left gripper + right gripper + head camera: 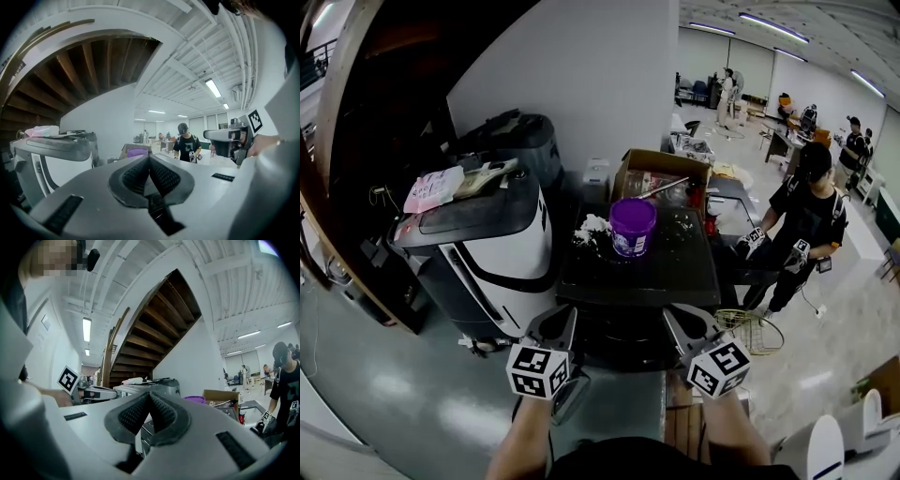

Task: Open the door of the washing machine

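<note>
1. A dark wooden staircase (384, 56) fills the upper left of the head view.
2. A white-and-grey appliance (487, 253) stands at left centre, with a pink packet (433, 189) lying on its lid.
3. The washing machine (675, 267), as I read it, is the black-topped unit at frame centre, just beyond both tools. Its front is in shadow and I cannot make out the door.
4. A person (806, 216) in black stands at right centre.
5. A cardboard box (661, 169) sits behind the machine.
6. A purple bucket (632, 226) stands upright on the machine's top, with white crumpled material (592, 228) just beside it.
7. Left tool (561, 323), lower centre: jaws pressed together, nothing between them, clear of the machine.
8. Right tool (686, 328), lower centre: jaws likewise pressed together and empty.
</note>
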Motion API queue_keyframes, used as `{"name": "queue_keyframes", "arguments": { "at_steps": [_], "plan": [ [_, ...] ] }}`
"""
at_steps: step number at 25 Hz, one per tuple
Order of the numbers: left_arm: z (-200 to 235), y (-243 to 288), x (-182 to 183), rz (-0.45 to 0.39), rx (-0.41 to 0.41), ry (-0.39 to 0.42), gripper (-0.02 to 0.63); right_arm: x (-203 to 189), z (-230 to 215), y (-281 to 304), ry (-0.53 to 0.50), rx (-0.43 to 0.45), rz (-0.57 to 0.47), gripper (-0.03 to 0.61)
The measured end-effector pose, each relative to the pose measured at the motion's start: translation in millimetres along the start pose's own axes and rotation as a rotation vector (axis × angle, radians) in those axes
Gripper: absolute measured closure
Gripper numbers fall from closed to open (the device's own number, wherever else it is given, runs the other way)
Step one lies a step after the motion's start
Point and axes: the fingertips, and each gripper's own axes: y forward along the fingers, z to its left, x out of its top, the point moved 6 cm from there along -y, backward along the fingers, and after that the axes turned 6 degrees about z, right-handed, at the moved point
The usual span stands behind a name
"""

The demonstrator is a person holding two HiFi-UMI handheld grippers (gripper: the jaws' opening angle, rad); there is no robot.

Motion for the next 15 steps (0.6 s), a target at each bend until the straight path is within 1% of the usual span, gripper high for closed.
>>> {"name": "queue_keyframes", "arguments": {
  "at_steps": [5,15],
  "plan": [
    [-0.8,3.9,-3.4,0.008,0.0,-0.005,0.595,-6.4,-3.7,-2.9,0.02,-0.005,0.001,0.563],
    [-4.2,10.3,-4.7,0.022,-0.004,-0.014,0.595,-5.8,-10.4,-6.8,0.015,-0.006,0.0,0.563]
  ]
}}
